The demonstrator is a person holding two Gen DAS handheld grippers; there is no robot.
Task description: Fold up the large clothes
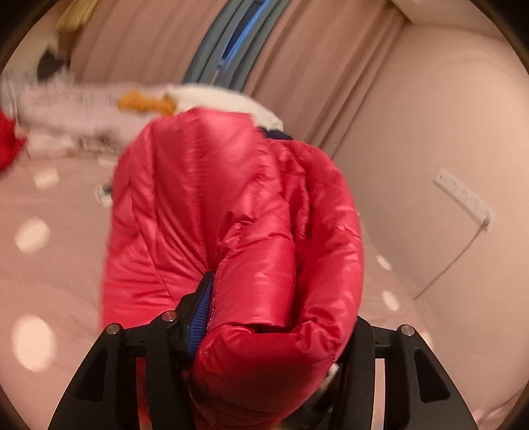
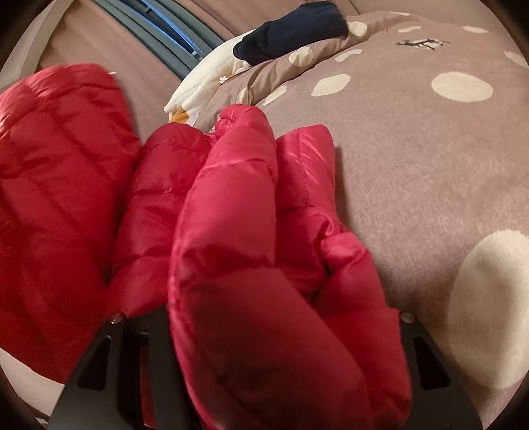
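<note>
While the red puffy coat hangs in a big bunch over the bed, both tools hold it. The left tool is clamped on a thick fold of the coat; one black finger w/ a blue pad shows on the left side of the fold, pressed to the shiny cloth. The other finger is hidden by the coat. The coat rises from the tool like a fat red roll and covers most of the left cam view.

In the right cam view the coat spills over the right tool and hides its tips. Only bits of the black frame show on each side of the coat, so I cannot tell if this tool is apart or together, but the coat does lie right on it. More of the coat sits to the left of that bunch, blurry.

The bed has a pinkish-brown blanket w/ big cream dots. Past the coat, at the far end of the bed, lies a white fluffy thing w/ an orange bit. A dark blue cloth lies on top, farther from the coat. Behind the coat in the left cam view are pink curtains and a gray-blue window frame. A white power strip is on the wall to the right of the coat.
</note>
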